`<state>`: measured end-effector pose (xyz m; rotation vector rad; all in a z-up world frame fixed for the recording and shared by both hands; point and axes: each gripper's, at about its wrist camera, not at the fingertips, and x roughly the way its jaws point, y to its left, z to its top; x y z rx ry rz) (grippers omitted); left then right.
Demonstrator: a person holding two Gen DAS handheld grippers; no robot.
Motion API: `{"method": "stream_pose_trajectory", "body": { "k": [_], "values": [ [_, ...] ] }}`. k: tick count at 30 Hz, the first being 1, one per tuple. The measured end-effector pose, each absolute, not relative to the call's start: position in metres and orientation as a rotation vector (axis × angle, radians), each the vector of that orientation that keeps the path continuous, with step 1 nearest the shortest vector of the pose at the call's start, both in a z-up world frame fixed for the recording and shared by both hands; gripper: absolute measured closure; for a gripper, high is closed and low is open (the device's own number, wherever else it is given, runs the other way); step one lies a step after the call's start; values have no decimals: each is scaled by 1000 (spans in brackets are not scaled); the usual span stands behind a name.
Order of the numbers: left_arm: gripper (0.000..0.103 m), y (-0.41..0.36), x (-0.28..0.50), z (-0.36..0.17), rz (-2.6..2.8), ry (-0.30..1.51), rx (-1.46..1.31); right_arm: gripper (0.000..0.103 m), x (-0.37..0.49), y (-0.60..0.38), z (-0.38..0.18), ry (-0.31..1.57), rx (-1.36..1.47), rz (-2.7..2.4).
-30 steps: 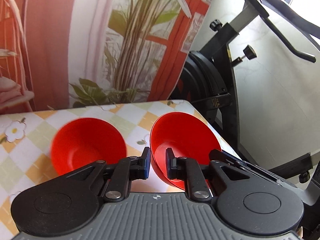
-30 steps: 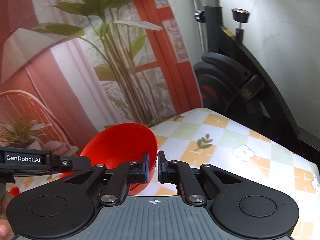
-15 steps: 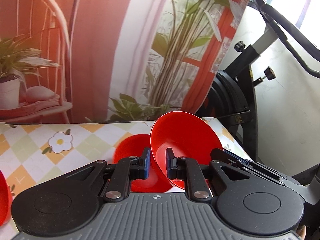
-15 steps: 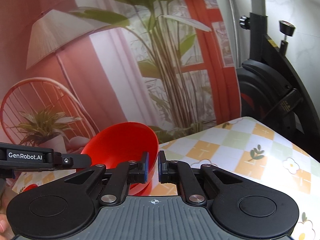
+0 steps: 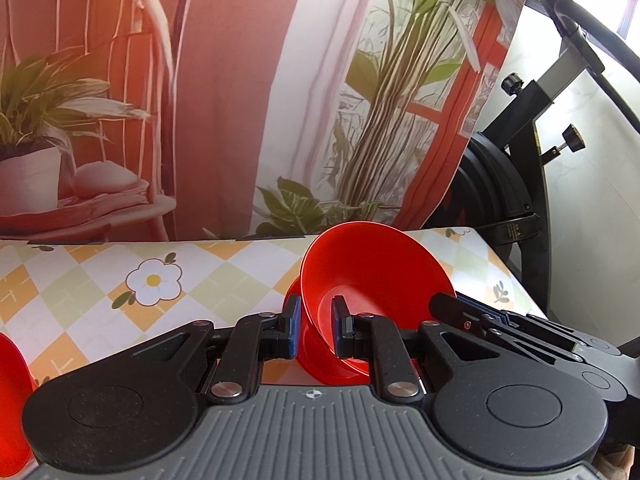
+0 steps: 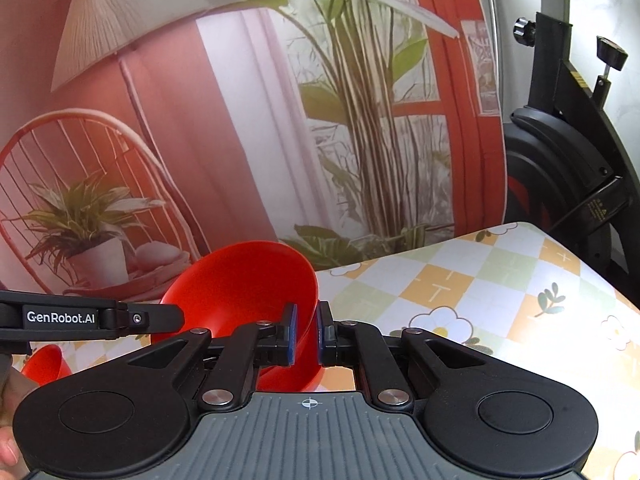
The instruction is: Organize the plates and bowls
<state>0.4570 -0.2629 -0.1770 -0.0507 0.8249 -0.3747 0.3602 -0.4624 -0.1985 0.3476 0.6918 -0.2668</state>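
My left gripper [image 5: 316, 328] is shut on the near rim of a tilted red bowl [image 5: 372, 264]. The same red bowl [image 6: 240, 284] shows in the right wrist view, where my right gripper [image 6: 306, 336] is shut on its right rim. In each view the other gripper reaches the bowl's far side: the right gripper's body [image 5: 500, 320] and the left gripper's body [image 6: 80, 316]. A second red bowl [image 5: 293, 290] sits on the table directly under the held one, mostly hidden. The edge of another red bowl [image 5: 10, 384] shows far left.
The table [image 5: 100, 264] has a checked cloth with flowers, and its right edge [image 5: 516, 280] drops off near a black exercise bike [image 5: 504, 184]. A printed backdrop [image 5: 240, 100] stands behind the far edge. A small red bowl [image 6: 44, 364] sits at the left.
Both grippers carried the held bowl left across the table. The bowl on the table, apart to its left before, now lies beneath it and is mostly covered.
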Motion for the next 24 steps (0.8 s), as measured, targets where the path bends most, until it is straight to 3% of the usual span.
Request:
{"method": "stream_pose_trajectory", "body": {
  "k": [24],
  "values": [
    [86,-270,461,-199,-345,850,29,95,360,-465,-218,718,350,-294]
  ]
}}
